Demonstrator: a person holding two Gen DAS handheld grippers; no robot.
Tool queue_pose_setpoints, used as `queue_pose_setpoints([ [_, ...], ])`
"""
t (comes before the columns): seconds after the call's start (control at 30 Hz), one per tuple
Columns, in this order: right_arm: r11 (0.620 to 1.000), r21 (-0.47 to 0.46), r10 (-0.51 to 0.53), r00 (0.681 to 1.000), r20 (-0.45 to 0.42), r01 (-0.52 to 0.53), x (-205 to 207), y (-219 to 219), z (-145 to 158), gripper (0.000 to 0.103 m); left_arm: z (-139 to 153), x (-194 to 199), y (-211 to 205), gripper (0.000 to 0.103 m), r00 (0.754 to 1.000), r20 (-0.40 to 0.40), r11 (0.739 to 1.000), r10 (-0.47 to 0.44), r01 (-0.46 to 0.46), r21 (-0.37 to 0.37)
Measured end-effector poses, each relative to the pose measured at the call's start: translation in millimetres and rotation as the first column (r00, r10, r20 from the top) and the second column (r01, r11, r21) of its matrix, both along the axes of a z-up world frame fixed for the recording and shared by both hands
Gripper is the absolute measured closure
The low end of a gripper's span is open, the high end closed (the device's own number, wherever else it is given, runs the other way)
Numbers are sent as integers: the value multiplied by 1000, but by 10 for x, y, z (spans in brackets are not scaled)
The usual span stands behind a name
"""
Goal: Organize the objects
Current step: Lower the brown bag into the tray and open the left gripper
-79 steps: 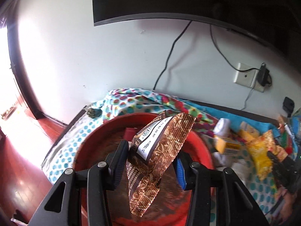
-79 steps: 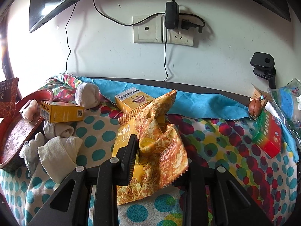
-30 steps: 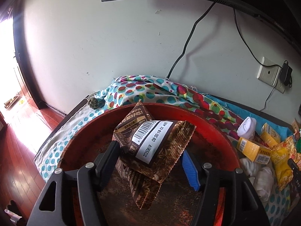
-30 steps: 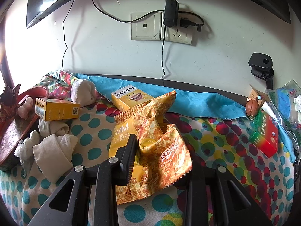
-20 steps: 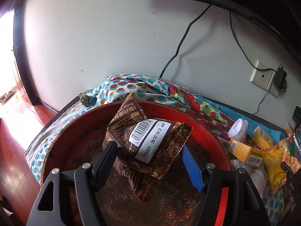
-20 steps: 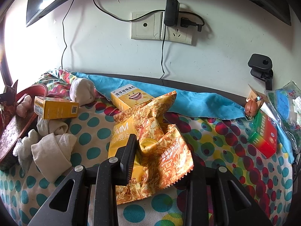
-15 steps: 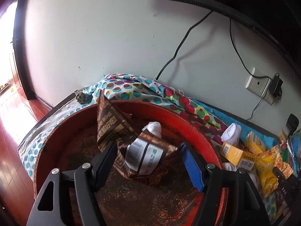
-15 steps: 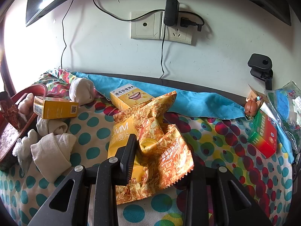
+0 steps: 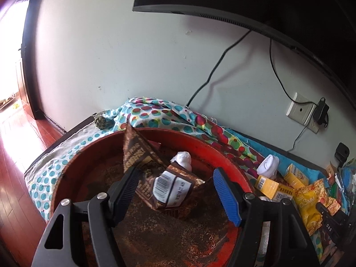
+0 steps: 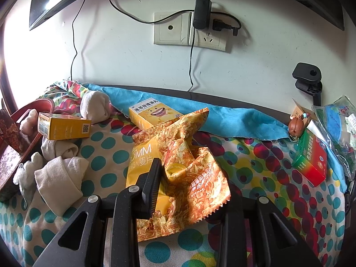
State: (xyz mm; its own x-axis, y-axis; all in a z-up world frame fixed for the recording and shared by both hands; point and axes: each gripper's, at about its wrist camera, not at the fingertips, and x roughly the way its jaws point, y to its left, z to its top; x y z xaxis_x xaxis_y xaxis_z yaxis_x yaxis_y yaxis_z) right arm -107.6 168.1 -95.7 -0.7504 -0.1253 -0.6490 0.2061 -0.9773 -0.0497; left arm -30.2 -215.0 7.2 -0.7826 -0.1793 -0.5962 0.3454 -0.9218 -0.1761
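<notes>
Now left claw (image 9: 178,191) hovers over the red basin (image 9: 222,153), fingers spread wide, gripping nothing. Brown snack packet (image 9: 164,184) lies inside the basin between the fingers, barcode up, one end propped on the rim side, beside a white sock ball (image 9: 182,159). Right claw (image 10: 191,189) is clamped on the orange chip bag (image 10: 184,155) above the dotted cloth (image 10: 267,169). Yellow boxes (image 10: 64,126) and rolled socks (image 10: 60,175) sit left of the bag, near the basin.

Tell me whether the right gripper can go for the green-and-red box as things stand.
Probably not yet: the right gripper is shut on the orange snack bag. The green-and-red box lies uncovered on the cloth off to its right, nothing on top.
</notes>
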Motion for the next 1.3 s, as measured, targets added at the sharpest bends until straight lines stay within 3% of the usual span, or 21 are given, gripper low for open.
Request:
queue_pose_setpoints([
  [0.2, 1000, 0, 1, 1000, 0, -1, 0, -2, 3, 73, -63, 81, -131, 31, 998, 34, 999, 45, -45, -1],
  [0.33, 1000, -2, 1, 1000, 1, -1, 2, 4, 3, 73, -146, 107, -206, 31, 997, 54, 997, 58, -61, 53],
  [0.57, 1000, 6, 1, 1000, -1, -1, 0, -5, 4, 73, -206, 150, -72, 31, 998, 46, 996, 39, -43, 79],
  [0.83, 1000, 25, 0, 1000, -8, 0, 10, -25, 14, 73, -98, 204, 168, 31, 999, 26, 1000, -19, 19, -5],
  [1.1, 999, 42, 8, 999, -34, -7, 44, -60, 31, 74, -76, 223, 266, 31, 999, 30, 998, -25, 27, -57],
  [1.2, 999, 50, 2, 999, -38, -1, 66, -76, 45, 74, -67, 212, 269, 31, 999, 31, 994, -10, 13, -108],
  [1.3, 1000, 17, -9, 1000, -19, 10, 66, -49, 93, 79, -60, 211, 230, 31, 1000, 25, 994, -18, 20, -103],
])
